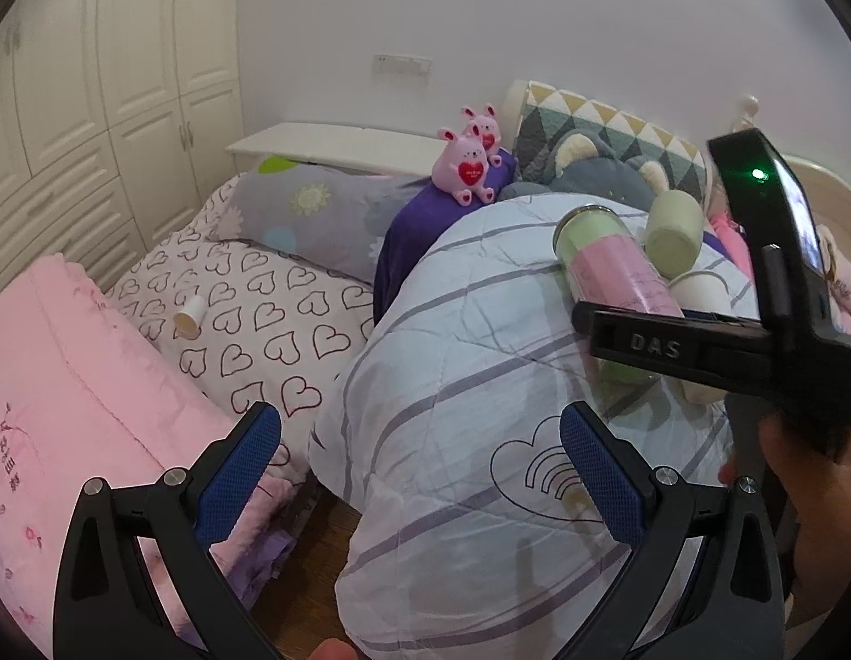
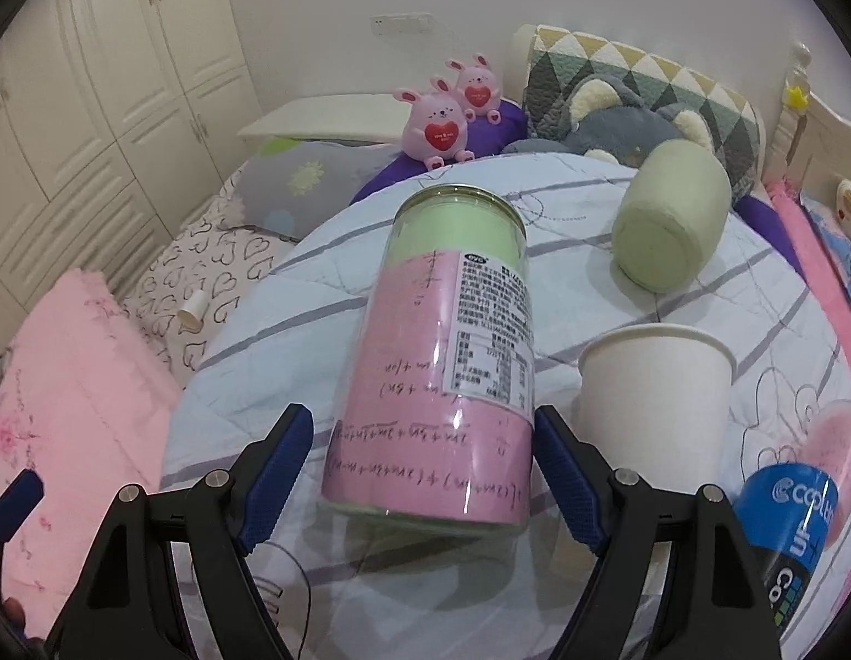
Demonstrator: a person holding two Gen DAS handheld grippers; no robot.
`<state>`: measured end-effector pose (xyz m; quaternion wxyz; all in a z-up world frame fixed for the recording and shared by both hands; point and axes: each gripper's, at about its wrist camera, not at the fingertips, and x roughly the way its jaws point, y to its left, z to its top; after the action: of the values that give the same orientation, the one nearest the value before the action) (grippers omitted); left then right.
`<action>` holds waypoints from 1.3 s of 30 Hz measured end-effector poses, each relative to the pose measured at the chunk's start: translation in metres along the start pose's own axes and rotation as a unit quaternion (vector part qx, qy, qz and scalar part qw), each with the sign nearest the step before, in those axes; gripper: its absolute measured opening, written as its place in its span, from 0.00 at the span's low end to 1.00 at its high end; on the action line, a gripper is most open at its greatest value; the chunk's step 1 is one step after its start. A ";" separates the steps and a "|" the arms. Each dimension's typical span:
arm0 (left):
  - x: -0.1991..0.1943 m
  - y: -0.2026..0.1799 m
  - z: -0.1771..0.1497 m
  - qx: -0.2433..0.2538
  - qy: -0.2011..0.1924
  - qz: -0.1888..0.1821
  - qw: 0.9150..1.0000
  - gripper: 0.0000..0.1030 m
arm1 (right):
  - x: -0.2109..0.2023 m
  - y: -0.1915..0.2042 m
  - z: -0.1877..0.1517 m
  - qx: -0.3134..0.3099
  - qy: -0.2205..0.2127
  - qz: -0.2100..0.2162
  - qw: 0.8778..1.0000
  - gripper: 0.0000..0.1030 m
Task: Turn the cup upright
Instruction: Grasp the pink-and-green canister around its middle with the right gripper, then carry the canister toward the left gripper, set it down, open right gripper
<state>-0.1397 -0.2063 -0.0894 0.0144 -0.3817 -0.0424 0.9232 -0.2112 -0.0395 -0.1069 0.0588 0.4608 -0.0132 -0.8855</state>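
Observation:
A clear cup [image 2: 442,363] with a pink label and green inside leans between my right gripper's [image 2: 425,467] blue pads. The right pad touches its side; the left pad [image 2: 277,473] stands apart, so the jaws are open around it. It rests on the striped quilt [image 2: 315,297]. In the left wrist view the same cup [image 1: 612,264] lies at the right, partly behind the right gripper's black body [image 1: 700,346]. My left gripper [image 1: 420,467] is open and empty above the quilt's front.
A white paper cup [image 2: 656,390] stands upright beside the clear cup. A green roll [image 2: 667,220] lies behind. A blue-labelled bottle [image 2: 794,522] is at the right edge. Pink plush bunnies [image 2: 436,129], pillows and a pink blanket [image 1: 68,385] surround. A small paper cup [image 1: 189,319] lies on the heart sheet.

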 end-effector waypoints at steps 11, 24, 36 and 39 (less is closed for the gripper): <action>-0.015 -0.005 -0.005 0.004 -0.007 0.002 1.000 1.00 | -0.007 0.007 -0.008 -0.031 0.008 -0.008 0.999 0.72; -0.055 -0.013 -0.042 -0.018 0.004 -0.006 1.000 1.00 | -0.050 0.010 -0.065 -0.063 0.045 0.058 0.995 0.72; -0.084 -0.052 -0.066 -0.002 0.000 0.012 1.000 1.00 | -0.085 -0.012 -0.106 -0.087 0.032 0.067 0.993 0.72; -0.090 -0.054 -0.065 -0.002 0.000 0.016 1.000 1.00 | -0.092 -0.015 -0.107 -0.091 0.010 0.063 0.994 0.80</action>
<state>-0.0299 -0.1530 -0.0669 -0.0011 -0.3823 -0.0378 0.9233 -0.0727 -0.0109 -0.0949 0.1563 0.4605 0.0390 -0.8729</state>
